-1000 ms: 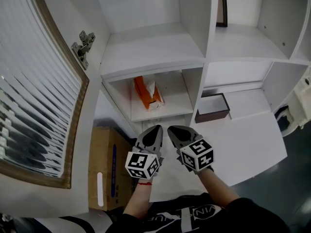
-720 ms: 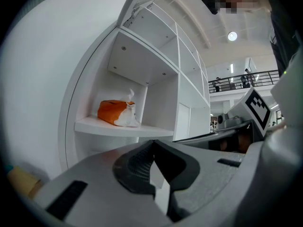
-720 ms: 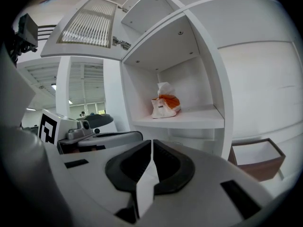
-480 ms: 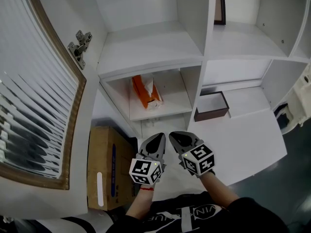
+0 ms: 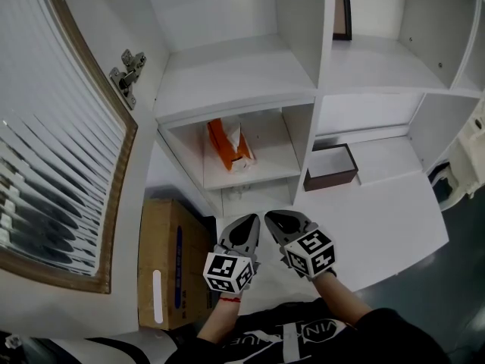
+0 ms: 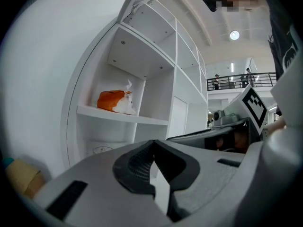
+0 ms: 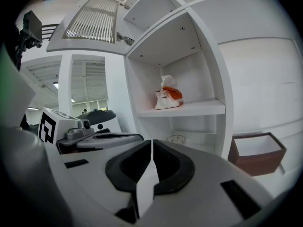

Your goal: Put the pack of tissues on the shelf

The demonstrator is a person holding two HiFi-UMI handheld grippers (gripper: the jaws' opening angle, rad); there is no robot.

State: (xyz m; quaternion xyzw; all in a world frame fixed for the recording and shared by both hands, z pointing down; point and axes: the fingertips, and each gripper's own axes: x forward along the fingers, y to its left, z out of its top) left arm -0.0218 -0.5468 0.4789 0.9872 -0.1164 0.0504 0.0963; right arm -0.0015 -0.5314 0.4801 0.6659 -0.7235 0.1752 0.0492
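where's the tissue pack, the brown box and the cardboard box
tissue pack (image 5: 222, 141), head view, on its orange wrapper
brown box (image 5: 331, 179), head view, on its front wall
cardboard box (image 5: 161, 233), head view, on its top face

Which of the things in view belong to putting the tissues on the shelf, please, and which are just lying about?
Part of the job: pack of tissues, lying on the shelf; left hand-held gripper and right hand-held gripper, both shut and empty.
Lying about: brown box; cardboard box; dark frame.
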